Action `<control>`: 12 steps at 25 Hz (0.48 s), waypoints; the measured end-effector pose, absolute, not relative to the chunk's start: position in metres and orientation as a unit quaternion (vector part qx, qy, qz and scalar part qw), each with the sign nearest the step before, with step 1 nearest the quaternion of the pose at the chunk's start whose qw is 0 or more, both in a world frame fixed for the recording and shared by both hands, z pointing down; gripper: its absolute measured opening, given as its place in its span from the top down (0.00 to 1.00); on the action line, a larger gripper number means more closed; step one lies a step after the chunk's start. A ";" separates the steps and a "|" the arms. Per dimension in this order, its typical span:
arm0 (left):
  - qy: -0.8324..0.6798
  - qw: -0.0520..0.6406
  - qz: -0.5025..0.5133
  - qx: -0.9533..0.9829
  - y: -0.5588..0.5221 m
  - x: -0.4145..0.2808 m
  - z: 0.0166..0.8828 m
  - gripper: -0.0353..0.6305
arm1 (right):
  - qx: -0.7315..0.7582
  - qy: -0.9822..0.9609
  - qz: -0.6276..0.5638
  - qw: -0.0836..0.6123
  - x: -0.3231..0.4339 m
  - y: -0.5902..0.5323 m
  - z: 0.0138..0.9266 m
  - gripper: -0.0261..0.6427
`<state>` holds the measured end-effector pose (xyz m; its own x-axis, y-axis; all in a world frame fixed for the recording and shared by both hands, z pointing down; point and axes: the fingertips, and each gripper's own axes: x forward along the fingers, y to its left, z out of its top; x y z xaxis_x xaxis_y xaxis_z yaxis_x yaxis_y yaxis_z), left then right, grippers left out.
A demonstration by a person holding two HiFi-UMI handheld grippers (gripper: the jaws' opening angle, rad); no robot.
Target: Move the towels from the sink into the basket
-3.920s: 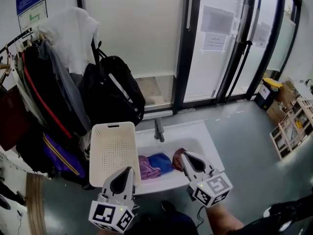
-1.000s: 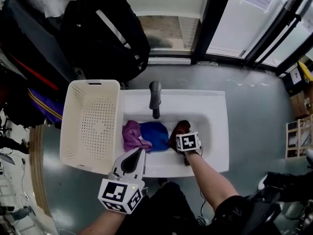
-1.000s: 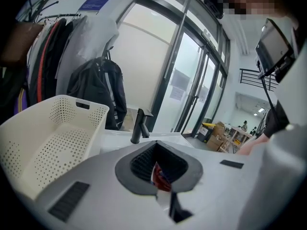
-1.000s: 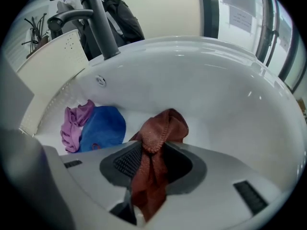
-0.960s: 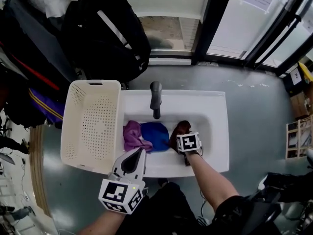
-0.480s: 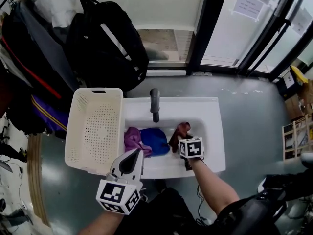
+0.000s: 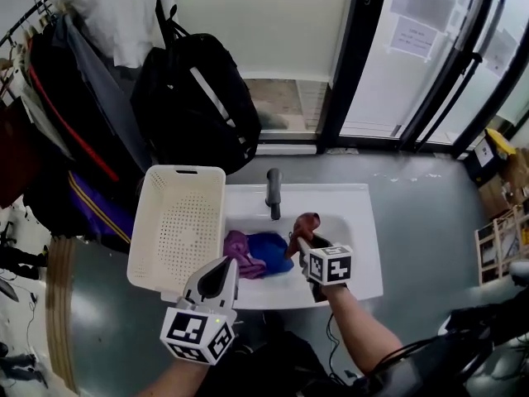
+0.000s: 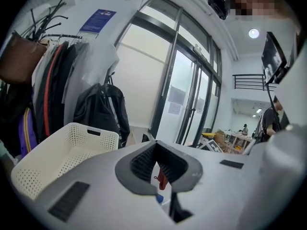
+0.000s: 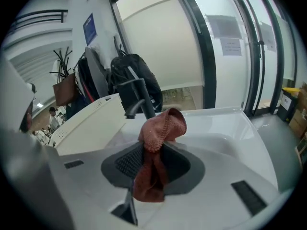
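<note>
red towel (image 7: 306,221) pinched in right gripper (image 7: 300,240) fingers, just narrowed onto it, held above sink (image 7: 364,259) to clear rim toward basket (image 7: 183,172); blue towel (image 7: 269,253), purple towel (image 7: 240,246) lie in sink; left gripper (image 7: 225,263) fingers together, empty.

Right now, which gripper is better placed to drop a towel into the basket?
Right: the right gripper grips the brown towel above the sink; the left gripper holds nothing.
</note>
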<state>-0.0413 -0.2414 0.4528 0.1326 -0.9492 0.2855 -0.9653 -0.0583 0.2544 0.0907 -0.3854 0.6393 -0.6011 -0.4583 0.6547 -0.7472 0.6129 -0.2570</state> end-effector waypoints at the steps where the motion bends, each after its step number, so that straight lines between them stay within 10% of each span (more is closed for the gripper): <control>1: -0.661 0.192 0.018 0.726 -0.239 -0.045 0.450 0.94 | 0.349 -0.860 0.259 0.268 0.086 -0.383 0.630 0.78; 12: -0.684 0.170 -0.003 0.710 -0.201 -0.092 0.422 0.94 | 0.292 -0.908 0.195 0.228 0.018 -0.342 0.532 0.78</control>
<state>-0.0917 -0.2009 0.4215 0.0656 -0.9715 0.2276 -0.9695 -0.0081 0.2451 0.0180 -0.3424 0.5317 -0.7256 -0.4418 0.5275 -0.6191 0.7537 -0.2204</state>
